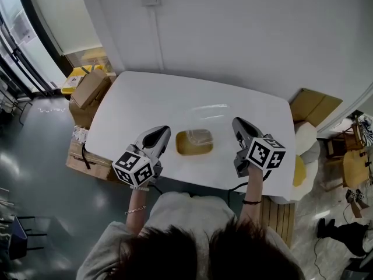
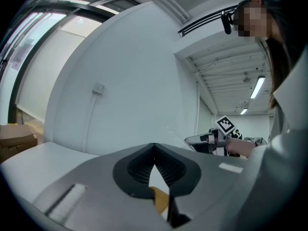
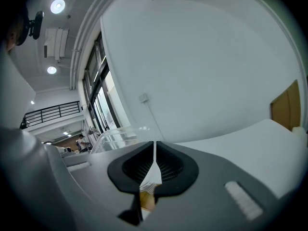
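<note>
head view: left gripper (image 1: pixel 162 131), right gripper (image 1: pixel 238 123) beside tray (image 1: pixel 183 146), near table (image 1: pixel 145 98) edge

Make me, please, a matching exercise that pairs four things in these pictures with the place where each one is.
Things:
1. left gripper
2. right gripper
3. clear container
4. cardboard box

Places:
A. on the floor, to the left of the table
B. on the white table, between the two grippers
C. to the right of the clear container
D. to the left of the clear container

Pairs: 1-D; 2-C; 3-B; 4-A.
</note>
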The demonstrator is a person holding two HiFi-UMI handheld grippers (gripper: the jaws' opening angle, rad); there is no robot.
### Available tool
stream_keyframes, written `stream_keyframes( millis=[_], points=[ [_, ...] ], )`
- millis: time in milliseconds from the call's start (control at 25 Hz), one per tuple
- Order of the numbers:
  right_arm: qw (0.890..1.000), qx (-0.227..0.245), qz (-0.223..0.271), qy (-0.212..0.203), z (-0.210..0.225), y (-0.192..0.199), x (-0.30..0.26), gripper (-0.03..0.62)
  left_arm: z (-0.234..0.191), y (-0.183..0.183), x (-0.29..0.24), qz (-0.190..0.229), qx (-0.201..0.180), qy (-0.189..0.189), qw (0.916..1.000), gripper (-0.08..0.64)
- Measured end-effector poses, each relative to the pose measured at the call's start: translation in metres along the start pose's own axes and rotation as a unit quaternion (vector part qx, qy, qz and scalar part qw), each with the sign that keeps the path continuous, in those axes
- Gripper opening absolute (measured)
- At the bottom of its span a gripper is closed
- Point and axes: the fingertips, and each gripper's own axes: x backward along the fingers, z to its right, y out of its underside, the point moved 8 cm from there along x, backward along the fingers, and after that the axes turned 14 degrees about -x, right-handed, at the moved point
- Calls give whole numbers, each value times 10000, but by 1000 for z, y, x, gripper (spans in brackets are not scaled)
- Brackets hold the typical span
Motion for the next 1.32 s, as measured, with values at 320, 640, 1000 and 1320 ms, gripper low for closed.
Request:
stream_keyframes(
  millis=[320,640,1000,1320],
  points=[
    [9998,124,28,-129,0,-1,8,29,16,-4,-2,8,-80,104,9999,-9],
    [9997,112,14,-223,0,-2,10,29,17,-1,-2,-19,-52,67,10000,-9],
    [9997,96,35,-239,3,-1,13,29,19,3,-3,-44,-22,67,10000,-9],
    [9996,132,-11,-267,0,-1,13,29,19,5,-3,-49,15,86,9999,-9]
  ],
)
